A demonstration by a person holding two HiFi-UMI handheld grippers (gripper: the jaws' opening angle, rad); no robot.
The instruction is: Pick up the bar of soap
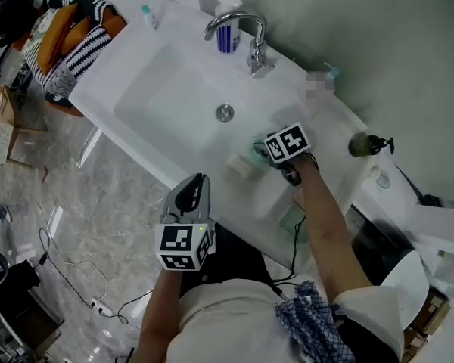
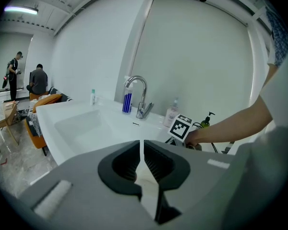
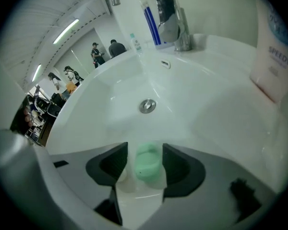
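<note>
bar of soap (image 3: 147, 162): being shown in mint green
sink (image 1: 155, 100): being shown in plain white
spray bottle (image 1: 227, 38): being shown in white with blue stripes
pump bottle (image 1: 363, 144): being shown in dark green
marker cube (image 1: 288, 142): being shown in black-and-white squares

In the head view the sink basin's (image 1: 166, 97) upper-left half lies open, with only the drain (image 1: 225, 113) flush in its floor. At top centre the faucet (image 1: 238, 23) arches over the back rim, a spray bottle (image 1: 225, 36) behind it. The right gripper (image 3: 145, 147) and its arm fill the lower-right corner, a green soap (image 3: 148, 164) between the spread jaws and a pale bar (image 1: 240, 165) just beside.
</note>
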